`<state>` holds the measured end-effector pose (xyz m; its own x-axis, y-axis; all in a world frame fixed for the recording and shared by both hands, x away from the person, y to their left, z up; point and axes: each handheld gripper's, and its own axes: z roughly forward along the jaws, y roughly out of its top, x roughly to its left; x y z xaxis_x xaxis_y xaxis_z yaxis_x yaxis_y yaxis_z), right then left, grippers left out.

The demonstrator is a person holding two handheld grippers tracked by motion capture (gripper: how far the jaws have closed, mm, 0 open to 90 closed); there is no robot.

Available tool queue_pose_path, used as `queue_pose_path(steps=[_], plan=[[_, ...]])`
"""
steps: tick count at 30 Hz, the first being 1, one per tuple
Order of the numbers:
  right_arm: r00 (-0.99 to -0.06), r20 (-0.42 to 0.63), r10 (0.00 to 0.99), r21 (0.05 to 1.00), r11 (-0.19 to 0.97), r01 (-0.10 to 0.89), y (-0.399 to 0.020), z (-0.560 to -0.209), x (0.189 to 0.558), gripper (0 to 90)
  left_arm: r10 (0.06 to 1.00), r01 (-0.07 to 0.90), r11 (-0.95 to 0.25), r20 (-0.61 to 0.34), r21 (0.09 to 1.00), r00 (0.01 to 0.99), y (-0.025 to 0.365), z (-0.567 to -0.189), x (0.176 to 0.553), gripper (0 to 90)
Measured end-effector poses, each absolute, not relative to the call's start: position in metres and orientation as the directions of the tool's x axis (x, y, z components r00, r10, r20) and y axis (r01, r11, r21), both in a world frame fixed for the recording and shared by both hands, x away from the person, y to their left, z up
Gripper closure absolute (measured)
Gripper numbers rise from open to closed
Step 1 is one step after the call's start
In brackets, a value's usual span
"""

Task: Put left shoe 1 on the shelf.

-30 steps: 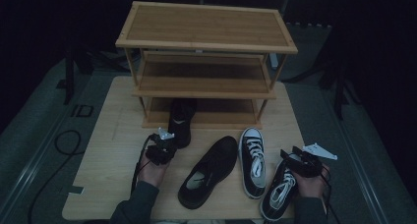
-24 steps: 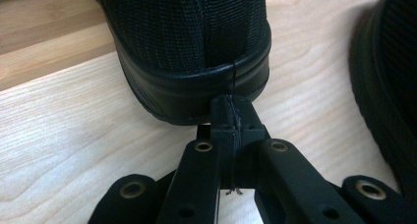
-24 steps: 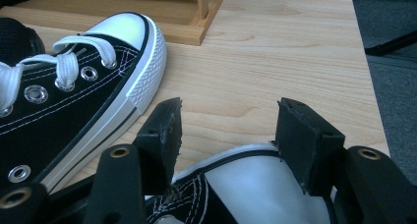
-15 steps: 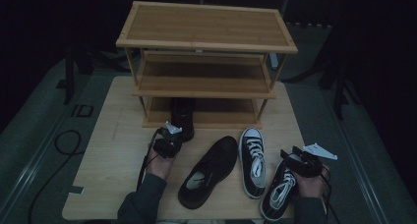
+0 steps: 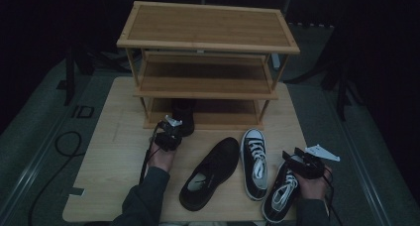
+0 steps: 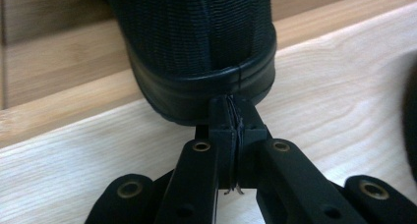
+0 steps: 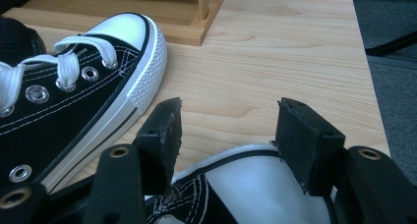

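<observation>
A black shoe (image 5: 184, 112) stands with its toe inside the bottom shelf of a bamboo shoe rack (image 5: 208, 42). My left gripper (image 5: 174, 129) is shut, and its tips (image 6: 238, 128) touch the rubber rim of that shoe's heel (image 6: 196, 52). The pads are just easing apart, with only a stray thread between them. My right gripper (image 5: 293, 160) is open. Its jaws (image 7: 231, 135) straddle the white toe cap of a black-and-white sneaker (image 7: 260, 189) without pressing on it. The matching sneaker (image 5: 254, 161) lies to its left, also in the right gripper view (image 7: 74, 101).
A second black shoe (image 5: 210, 171) lies at an angle in the middle of the wooden table (image 5: 114, 151). The rack's two upper shelves are bare. A cable (image 5: 64, 144) loops on the floor at the left, beyond the table's edge.
My left gripper has moved forward toward the rack, and the black shoe has slid a little deeper onto the bottom shelf. The right hand has stayed put.
</observation>
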<state>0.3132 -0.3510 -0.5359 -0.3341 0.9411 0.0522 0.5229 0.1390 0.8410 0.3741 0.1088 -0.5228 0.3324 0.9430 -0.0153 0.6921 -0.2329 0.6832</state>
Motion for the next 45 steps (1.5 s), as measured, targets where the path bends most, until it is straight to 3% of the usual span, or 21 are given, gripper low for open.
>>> queue_pose_path(steps=[25, 36, 45], plan=[[-0.334, 0.054, 0.941, 0.841, 0.138, 0.524, -0.351, -0.536, 0.314, 42.7, 0.956, 0.712, -0.204, -0.021, 0.672, 0.294, 0.122, -0.524, 0.395, 84.4], [-0.335, 0.057, 0.940, 0.840, 0.137, 0.525, -0.351, -0.536, 0.314, 42.7, 0.919, 0.689, -0.223, -0.086, 0.689, 0.384, 0.123, -0.510, 0.380, 65.6], [-0.336, 0.060, 0.940, 0.839, 0.135, 0.527, -0.352, -0.536, 0.314, 42.6, 0.892, 0.674, -0.240, -0.116, 0.698, 0.437, 0.123, -0.496, 0.363, 62.0]])
